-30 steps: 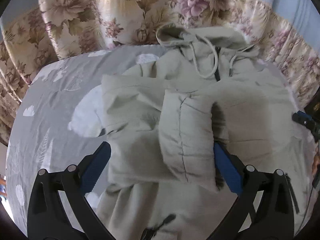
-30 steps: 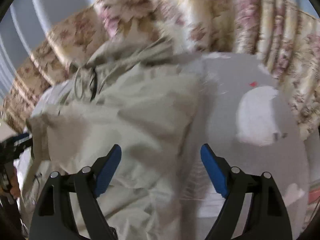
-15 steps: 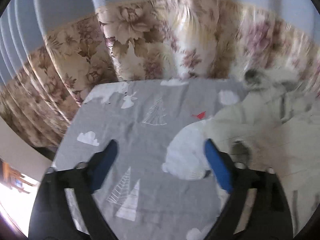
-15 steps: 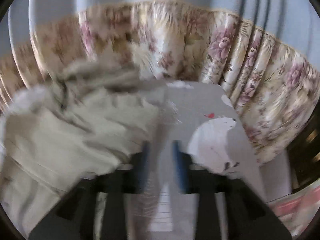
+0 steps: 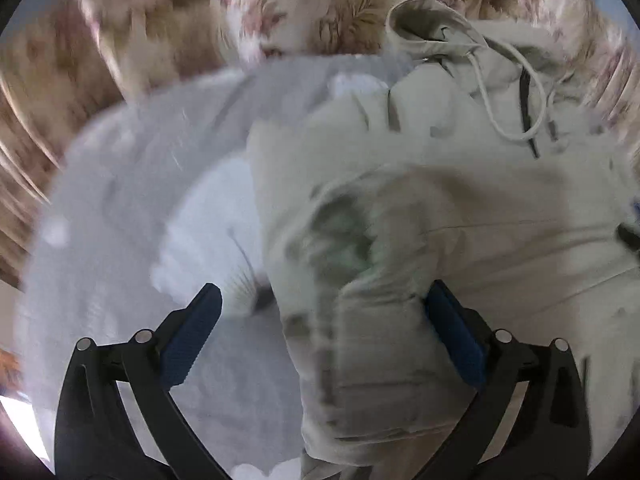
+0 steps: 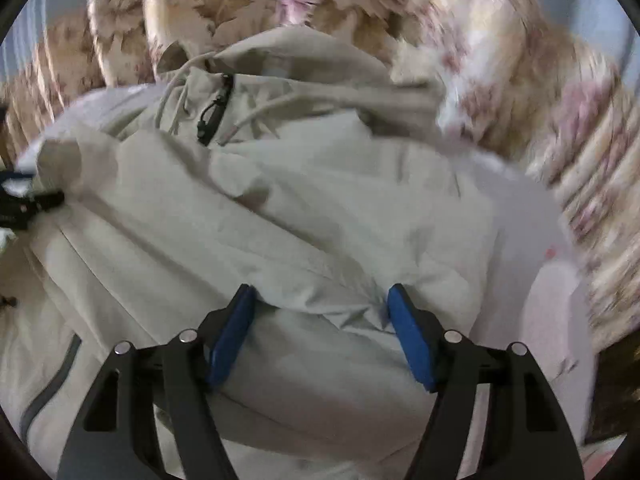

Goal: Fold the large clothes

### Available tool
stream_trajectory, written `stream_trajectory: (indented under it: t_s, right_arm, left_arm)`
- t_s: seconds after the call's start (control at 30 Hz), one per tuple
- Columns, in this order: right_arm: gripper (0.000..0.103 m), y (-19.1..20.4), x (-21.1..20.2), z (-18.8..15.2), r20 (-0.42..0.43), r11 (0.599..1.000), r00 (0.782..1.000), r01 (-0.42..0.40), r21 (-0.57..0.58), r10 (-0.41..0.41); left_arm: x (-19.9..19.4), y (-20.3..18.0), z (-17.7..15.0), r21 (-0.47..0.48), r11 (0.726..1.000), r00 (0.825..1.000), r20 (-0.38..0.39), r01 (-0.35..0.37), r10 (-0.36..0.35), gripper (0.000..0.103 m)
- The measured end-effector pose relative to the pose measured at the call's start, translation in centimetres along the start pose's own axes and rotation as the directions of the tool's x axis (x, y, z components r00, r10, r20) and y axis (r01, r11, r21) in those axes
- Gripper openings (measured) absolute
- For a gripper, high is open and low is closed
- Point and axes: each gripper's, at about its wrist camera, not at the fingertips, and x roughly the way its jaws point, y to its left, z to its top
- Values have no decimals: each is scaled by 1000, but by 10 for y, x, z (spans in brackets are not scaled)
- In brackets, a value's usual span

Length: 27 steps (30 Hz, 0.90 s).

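Grey sheet (image 5: 120,184) bears a beige hoodie (image 6: 280,208); left claw (image 5: 320,328) and right claw (image 6: 320,332) spread.

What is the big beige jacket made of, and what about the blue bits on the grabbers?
The jacket looks like thin, matte woven fabric, perhaps nylon or cotton: it creases sharply and slumps softly. The blue pads on the right hand-held gripper look like rubbery plastic; those in the left wrist view show a fine ribbed texture. The exact materials aren't certain.

Beige hoodie (image 6: 280,208), grey printed sheet (image 5: 120,208), floral curtain (image 5: 160,12).
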Motion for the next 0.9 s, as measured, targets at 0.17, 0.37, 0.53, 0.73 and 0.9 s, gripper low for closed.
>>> stream_trajectory:
  t_s: [0.17, 0.37, 0.53, 0.73, 0.9]
  right_arm:
    - [77, 0, 17, 11, -21, 1000, 1000, 5, 5, -5]
    - [83, 0, 27, 15, -19, 1000, 1000, -2, -7, 2]
    - [85, -1, 31, 19, -25, 1000, 1000, -4, -23, 3]
    - [84, -2, 17, 21, -16, 999, 999, -32, -24, 32]
    - [84, -28, -39, 30, 95, 1000, 995, -27, 0, 26]
  left_arm:
    - [4, 1, -1, 10, 1000, 1000, 7, 8, -9, 100]
    - [0, -4, -1, 71, 997, 999, 37, -36, 33, 100]
    - [-1, -9, 0, 90, 994, 997, 50, -62, 57, 100]
    - [-5, -9, 1, 85, 993, 996, 38, -79, 76, 100]
    - [-45, -19, 5, 145, 984, 993, 62, -106, 98, 100]
